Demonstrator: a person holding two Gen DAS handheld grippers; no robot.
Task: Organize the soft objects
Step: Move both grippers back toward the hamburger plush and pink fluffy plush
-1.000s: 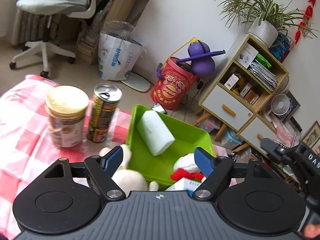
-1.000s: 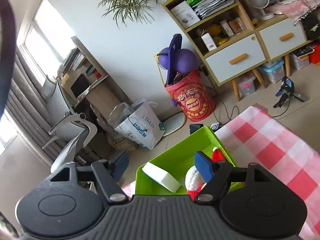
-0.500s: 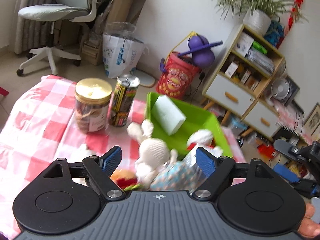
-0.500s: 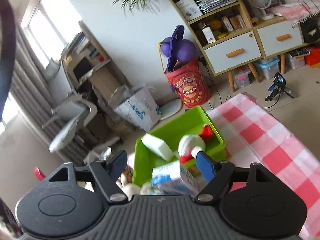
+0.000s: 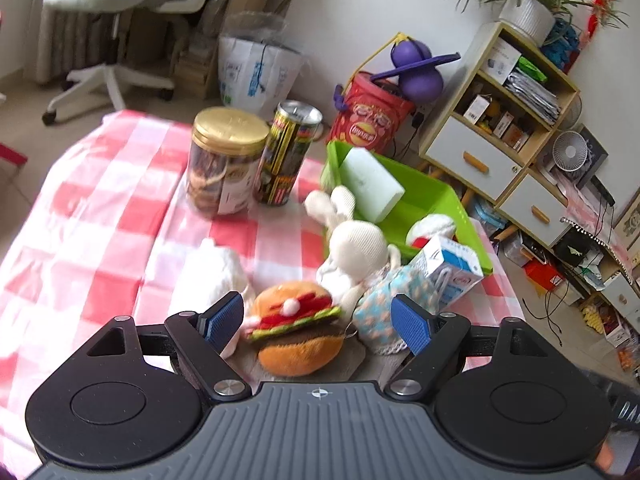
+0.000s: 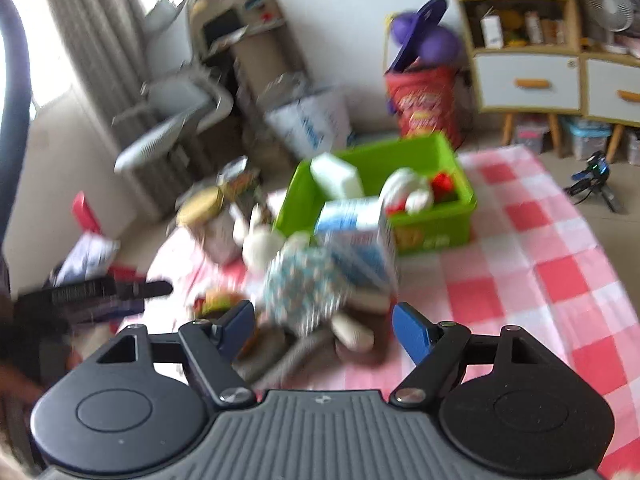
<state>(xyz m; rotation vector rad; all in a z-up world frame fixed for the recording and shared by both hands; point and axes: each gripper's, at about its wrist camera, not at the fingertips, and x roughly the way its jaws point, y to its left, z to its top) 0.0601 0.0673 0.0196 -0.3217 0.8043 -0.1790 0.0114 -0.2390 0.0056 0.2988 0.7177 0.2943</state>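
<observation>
A plush hamburger (image 5: 298, 326) lies on the checked cloth between the fingers of my open left gripper (image 5: 318, 322). Behind it sit a white plush rabbit in a blue patterned dress (image 5: 358, 250) and a white fluffy toy (image 5: 210, 274). A green bin (image 5: 444, 204) holds a white sponge block (image 5: 370, 184) and a red-and-white plush (image 5: 430, 228). My right gripper (image 6: 324, 326) is open and empty above the rabbit's dress (image 6: 304, 284); its view is blurred. The bin (image 6: 436, 232) shows there too.
A milk carton (image 5: 450, 270) leans by the bin. A gold-lidded cookie jar (image 5: 226, 160) and a tall can (image 5: 290, 152) stand at the back. An office chair, a paper bag, a red basket and a shelf unit stand beyond the table.
Both grippers have pulled back and lowered toward the near toys. The hamburger and the rabbit's dress now sit between the fingers. Both stay open.
</observation>
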